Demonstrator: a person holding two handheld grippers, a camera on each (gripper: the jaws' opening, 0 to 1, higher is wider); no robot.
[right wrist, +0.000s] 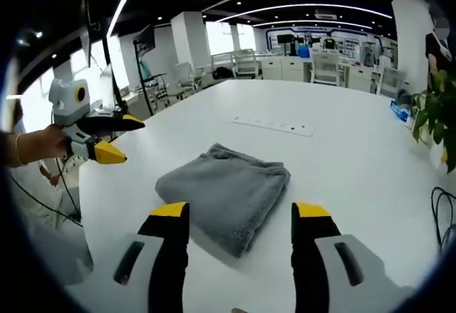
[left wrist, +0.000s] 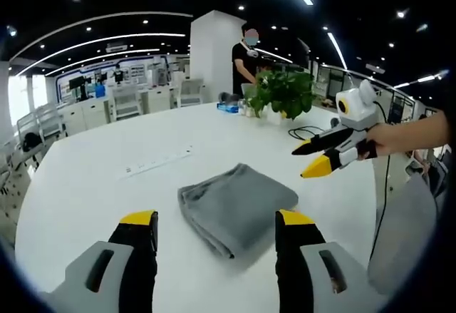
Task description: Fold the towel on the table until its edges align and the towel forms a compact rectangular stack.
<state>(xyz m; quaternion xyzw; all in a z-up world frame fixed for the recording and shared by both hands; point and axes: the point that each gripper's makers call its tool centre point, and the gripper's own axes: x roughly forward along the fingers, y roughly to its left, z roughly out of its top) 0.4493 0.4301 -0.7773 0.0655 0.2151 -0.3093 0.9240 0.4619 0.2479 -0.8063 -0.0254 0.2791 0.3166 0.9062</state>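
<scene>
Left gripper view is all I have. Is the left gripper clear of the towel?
Observer: Yes. The right gripper view shows the left gripper from outside, held in a hand off to one side of the towel, not touching it.
Operator: Right gripper's own jaws?
Observer: The right gripper is wide open and holds nothing. The folded towel lies just ahead of its tips.
</scene>
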